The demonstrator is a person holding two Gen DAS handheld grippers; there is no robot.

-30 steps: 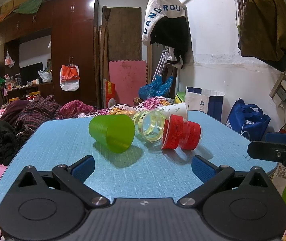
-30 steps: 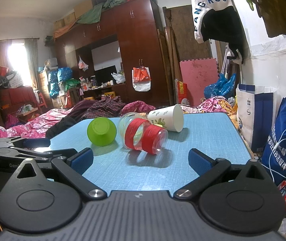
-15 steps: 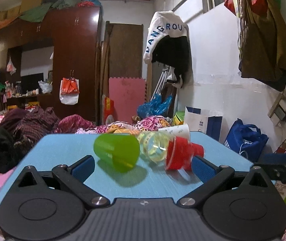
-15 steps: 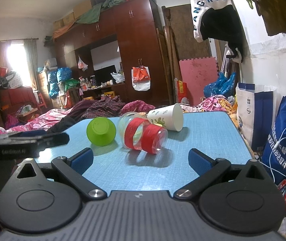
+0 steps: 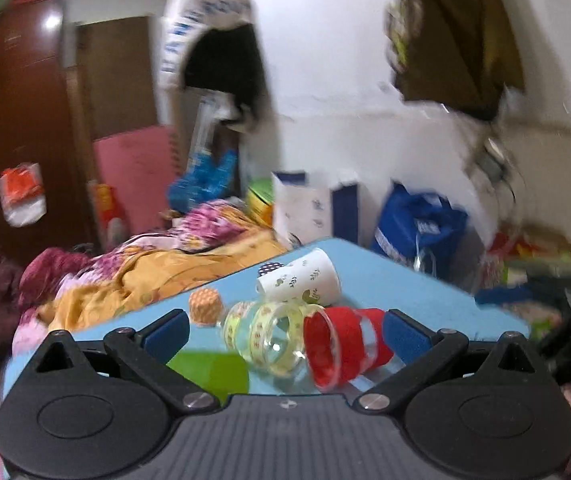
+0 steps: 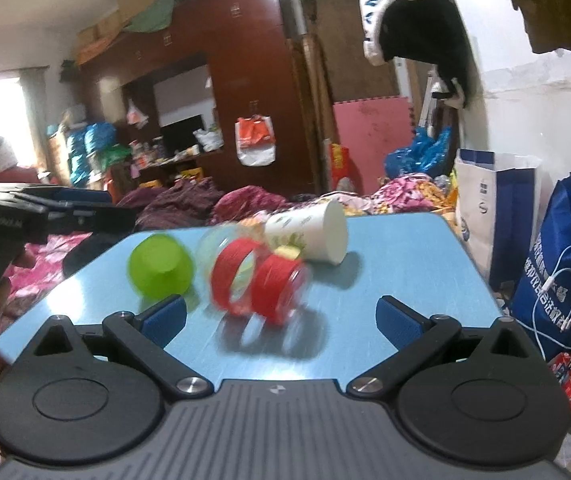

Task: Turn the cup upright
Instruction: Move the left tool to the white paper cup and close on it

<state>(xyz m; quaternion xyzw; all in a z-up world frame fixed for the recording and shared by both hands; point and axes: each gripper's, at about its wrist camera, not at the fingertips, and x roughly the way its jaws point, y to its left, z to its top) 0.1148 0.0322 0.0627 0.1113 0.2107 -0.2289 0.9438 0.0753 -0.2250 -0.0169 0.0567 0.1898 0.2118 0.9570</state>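
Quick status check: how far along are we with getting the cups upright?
Done: nothing. The green cup, red-banded clear cup, yellow-patterned clear cup and white paper cup all lie on their sides on the blue table. In hand: nothing; left gripper and right gripper are open. Left: grasp and flip.

Between the left fingers [image 5: 165, 330] crowd the green cup [image 5: 209, 372], a yellow-banded clear cup [image 5: 269, 332] and the red-banded cup [image 5: 341, 346], leaving little gap. Bare bench [image 6: 405, 256] lies open ahead of the right fingers [image 6: 399, 318], right of the paper cup [image 6: 317, 236].
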